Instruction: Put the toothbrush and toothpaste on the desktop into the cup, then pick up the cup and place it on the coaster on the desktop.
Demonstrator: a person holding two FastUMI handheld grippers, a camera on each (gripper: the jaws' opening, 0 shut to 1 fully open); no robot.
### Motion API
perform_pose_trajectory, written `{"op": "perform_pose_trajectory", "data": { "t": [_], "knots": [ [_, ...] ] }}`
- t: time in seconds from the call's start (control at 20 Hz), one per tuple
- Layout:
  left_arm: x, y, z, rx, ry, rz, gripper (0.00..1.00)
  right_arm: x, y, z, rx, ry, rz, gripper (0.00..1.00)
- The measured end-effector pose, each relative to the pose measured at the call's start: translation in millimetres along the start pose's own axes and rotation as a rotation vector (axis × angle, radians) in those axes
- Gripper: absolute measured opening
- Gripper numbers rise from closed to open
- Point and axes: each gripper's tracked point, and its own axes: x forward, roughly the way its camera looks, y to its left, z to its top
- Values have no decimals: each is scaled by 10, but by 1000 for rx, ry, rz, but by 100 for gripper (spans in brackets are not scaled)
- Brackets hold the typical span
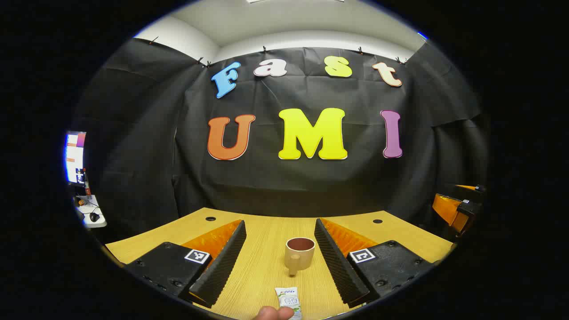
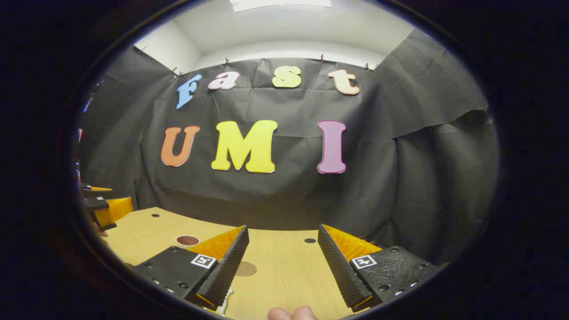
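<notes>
Left claw (image 1: 279, 262) spread wide above the wooden table (image 1: 266, 266), nothing between the fingers. Cup (image 1: 299, 255) stands upright on the table ahead, between the two fingers but well beyond them, handle facing the camera, dark inside. Toothpaste tube (image 1: 289, 301) lies flat on the table just nearer than the cup, at the bottom edge; a fingertip (image 1: 273, 314) pokes in beside it. Off to the right, the other claw's orange body shows at the table edge (image 1: 453, 209). Far left: a lit screen (image 1: 75, 156) and a small white side table (image 1: 91, 213) with a mouse on it (too small to tell more).

Right claw (image 2: 281, 266) also spread, empty. Round brown coaster (image 2: 246, 269) lies flat on the table just beside its left finger, partly hidden by it. Cup rim (image 2: 187, 240) peeks over the left finger body. Something white (image 2: 224, 300) at the left finger's tip, mostly hidden, cannot tell what. Fingertips (image 2: 293, 313) at bottom edge
</notes>
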Motion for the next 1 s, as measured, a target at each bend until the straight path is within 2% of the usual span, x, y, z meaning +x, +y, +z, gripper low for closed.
{"op": "perform_pose_trajectory", "data": {
  "t": [0.35,0.7,1.0],
  "knots": [
    [-2,-29,-32,-21,6,-23,98,-27,85,12,-22,-13,14,94],
    [-14,-32,6,19,0,-18,98,-34,90,3,-22,-12,7,96],
    [-18,-38,-102,35,46,-27,98,-60,111,-79,-18,12,16,94]
  ]
}}
